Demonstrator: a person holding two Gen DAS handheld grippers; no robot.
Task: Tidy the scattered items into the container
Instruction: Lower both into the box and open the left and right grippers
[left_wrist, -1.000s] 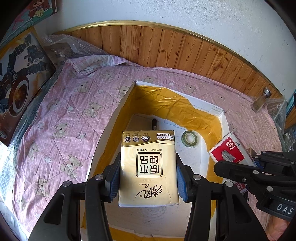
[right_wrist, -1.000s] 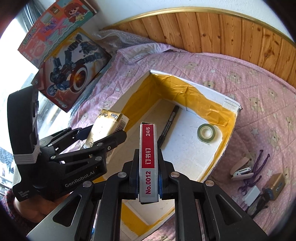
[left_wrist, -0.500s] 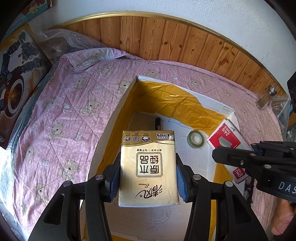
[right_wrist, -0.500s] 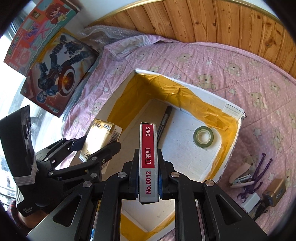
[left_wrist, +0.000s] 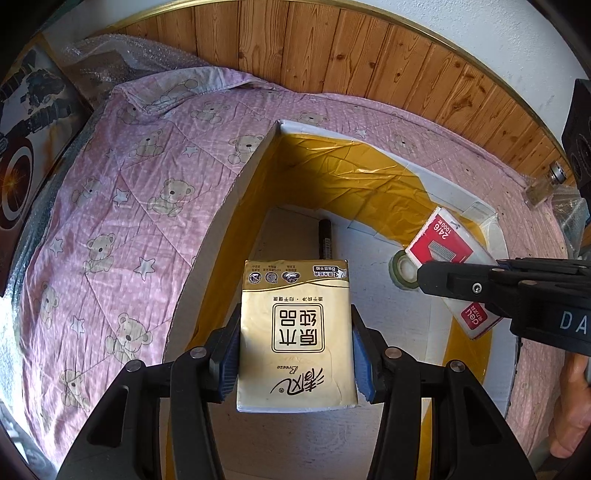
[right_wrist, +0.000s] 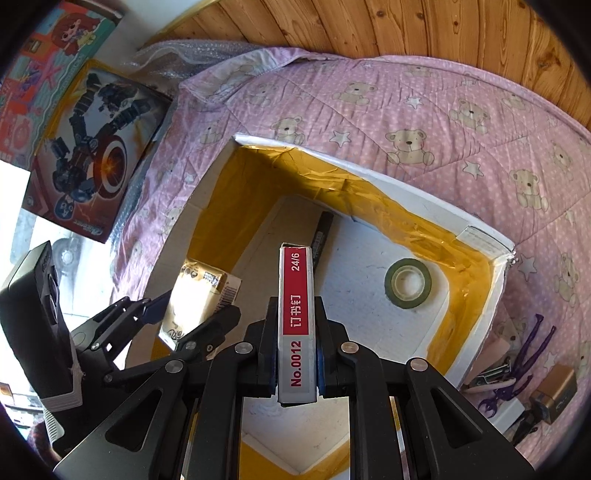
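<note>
Container (left_wrist: 436, 184), marker (left_wrist: 325, 240) half behind tissue pack (left_wrist: 295, 332).

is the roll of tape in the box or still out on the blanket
In the box. The tape roll lies flat on the white floor of the box, beside the black marker.

Left gripper (left_wrist: 295, 354), black with blue pads, clamped on a cream-and-gold soft tissue pack (left_wrist: 295, 336), held above the open white box lined with yellow tape (left_wrist: 354, 173). On the box floor: a black marker pen (left_wrist: 325, 240) just beyond the pack, and a green roll of tape (left_wrist: 400, 267) to the right, partly covered. Right gripper (left_wrist: 454, 284) reaching in from the right edge, closed on a red-and-white staple box (left_wrist: 447, 254), over the box's right side. Beneath everything, a pink quilted bedspread with bear prints (left_wrist: 140, 206); behind, a wooden plank headboard (left_wrist: 332, 55).
</note>
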